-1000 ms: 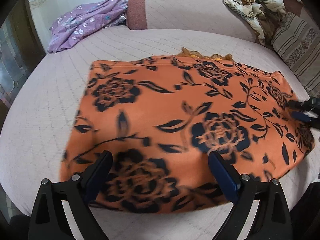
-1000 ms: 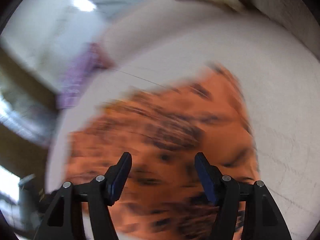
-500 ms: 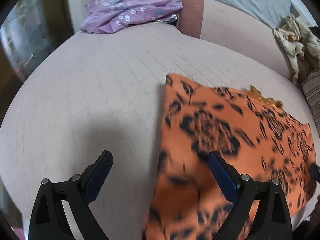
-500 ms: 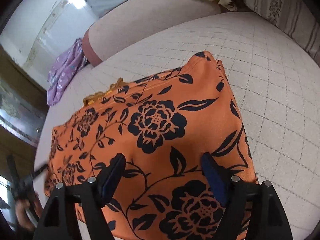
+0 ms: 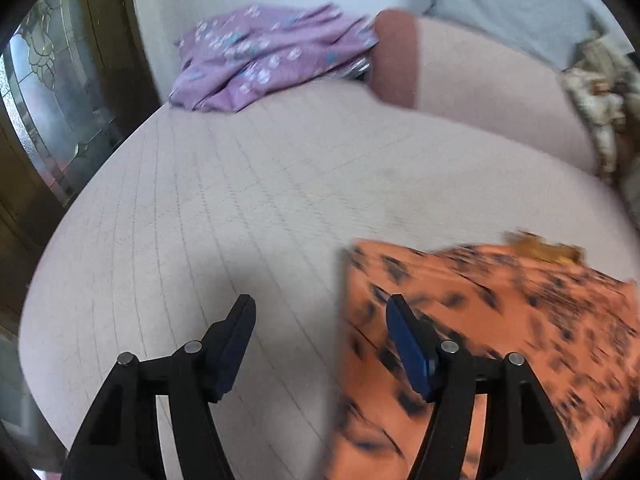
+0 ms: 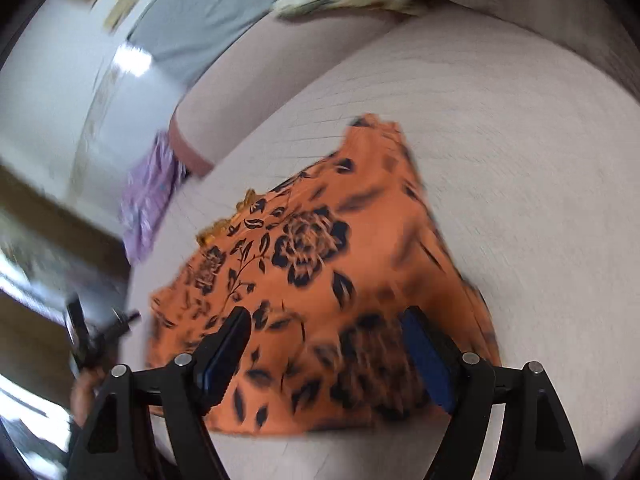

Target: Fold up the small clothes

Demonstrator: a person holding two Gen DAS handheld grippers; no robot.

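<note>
Here, an orange garment (image 6: pixel 320 280) printed with dark blue roses lies flat on a pale pink quilted bed (image 5: pixel 248 200), apparently folded to a rough rectangle. Only the right wrist view takes in the whole piece: its long axis runs from the near edge by the camera away to a far corner at upper right, and a frilled mustard-yellow trim (image 6: pixel 224 224) peeks out along its left edge. The left wrist view catches just the left part of the cloth (image 5: pixel 500 320), low on the right, blurred, with the same trim (image 5: pixel 540 248) at its far edge.

The right gripper (image 6: pixel 324 356) hangs over the near end of the garment, jaws wide apart and nothing pinched between them. The left gripper (image 5: pixel 320 344) has just been closing partway yet stands apart; its left finger is over bare quilt, its right finger over the garment's edge, and no cloth sits between them. The right wrist view alone shows that left gripper (image 6: pixel 100 332) from outside, just off the garment's left corner, with part of a hand (image 6: pixel 86 396) beneath it.

Beyond, the left wrist view shows more clearly a crumpled purple floral garment (image 5: pixel 264 56) at the bed's far side, beside a pink bolster (image 5: pixel 472 72), and a glazed wooden door (image 5: pixel 48 112) at left. A cream patterned cloth (image 5: pixel 600 92) lies on the right.
</note>
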